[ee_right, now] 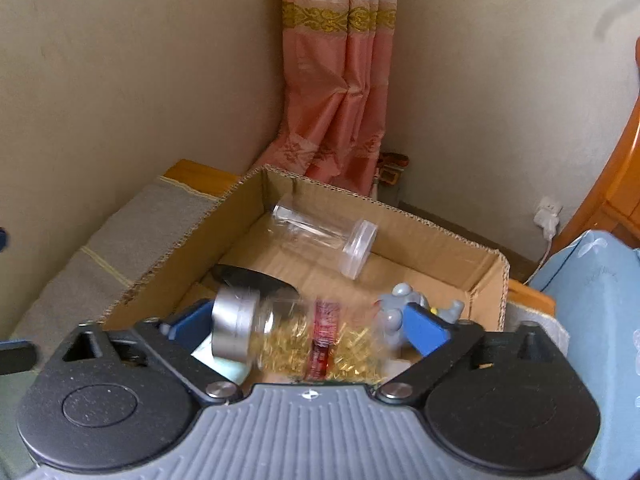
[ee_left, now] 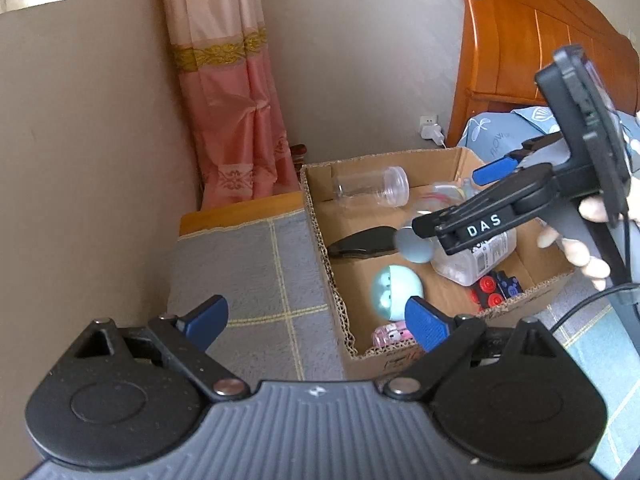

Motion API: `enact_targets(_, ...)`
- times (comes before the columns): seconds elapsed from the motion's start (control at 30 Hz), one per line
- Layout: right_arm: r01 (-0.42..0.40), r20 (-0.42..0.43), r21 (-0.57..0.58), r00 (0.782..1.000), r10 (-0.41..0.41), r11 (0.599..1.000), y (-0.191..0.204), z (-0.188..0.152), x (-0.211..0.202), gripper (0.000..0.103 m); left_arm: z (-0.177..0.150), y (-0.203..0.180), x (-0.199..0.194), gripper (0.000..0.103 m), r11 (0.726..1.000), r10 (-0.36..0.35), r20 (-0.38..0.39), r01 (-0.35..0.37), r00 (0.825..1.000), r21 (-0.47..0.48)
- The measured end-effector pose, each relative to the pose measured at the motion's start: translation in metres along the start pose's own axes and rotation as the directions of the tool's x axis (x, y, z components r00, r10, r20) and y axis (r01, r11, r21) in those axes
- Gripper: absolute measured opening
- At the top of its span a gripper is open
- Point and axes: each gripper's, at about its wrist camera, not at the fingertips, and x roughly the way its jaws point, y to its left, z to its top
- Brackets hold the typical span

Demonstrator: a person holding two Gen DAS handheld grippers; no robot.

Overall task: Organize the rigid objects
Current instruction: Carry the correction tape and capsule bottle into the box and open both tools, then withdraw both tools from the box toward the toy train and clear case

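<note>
An open cardboard box stands on the bed. In it lie a clear plastic jar, a black oval object, a teal round toy, a red and black brick toy, a pink toy and a grey elephant figure. My right gripper hovers over the box with its jaws wide. A blurred silver-lidded jar of gold bits lies between them, and the right pad stands apart from it. My left gripper is open and empty above the box's near left wall.
A grey checked blanket covers the bed left of the box. A pink curtain hangs in the corner. A wooden headboard, blue bedding and a wall plug lie to the right. A person's hand holds the right gripper.
</note>
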Motion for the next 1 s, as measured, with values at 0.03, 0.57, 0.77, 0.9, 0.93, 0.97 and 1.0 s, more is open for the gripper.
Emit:
enact_targets(0.03,0.003,-0.005,0.006,1.000,-0.003,1.000,0.000,0.000,0.001,0.103,-0.001,0.000,-0.001,0.095,1.000,-0.001,0.002,0.001,1.000,0.000)
enact_targets(0.57,-0.028,0.083,0.074,0.996,0.022,0.997,0.010,-0.045,-0.083,0.103,-0.030,-0.022,-0.032,0.099,1.000,-0.023,0.024,0.022,0.999,0.013)
enact_targets(0.77,-0.040,0.062,0.135,0.998,0.032,0.990,0.026,-0.093,-0.093,0.103,-0.045,-0.030,-0.034,0.099,0.999,0.013,0.009,-0.014,1.000,0.037)
enact_targets(0.9,-0.044,0.022,0.176,0.999,0.040,0.983,0.045,-0.122,-0.085,0.103,-0.057,-0.027,-0.034,0.099,0.999,0.038,0.006,-0.038,0.999,0.026)
enact_targets(0.93,-0.054,0.015,0.197,0.999,0.052,0.979,0.050,-0.129,-0.082,0.103,-0.061,-0.026,-0.034,0.099,0.999,0.043,0.005,-0.043,0.999,0.022)
enact_targets(0.97,-0.069,0.002,0.216,0.998,0.070,0.974,0.056,-0.134,-0.078,0.103,-0.065,-0.025,-0.035,0.099,0.999,0.047,0.003,-0.047,0.999,0.020)
enact_targets(1.0,-0.075,-0.008,0.227,0.997,0.079,0.971,0.062,-0.138,-0.074,0.103,-0.070,-0.023,-0.035,0.099,0.999,0.052,0.002,-0.052,0.999,0.015)
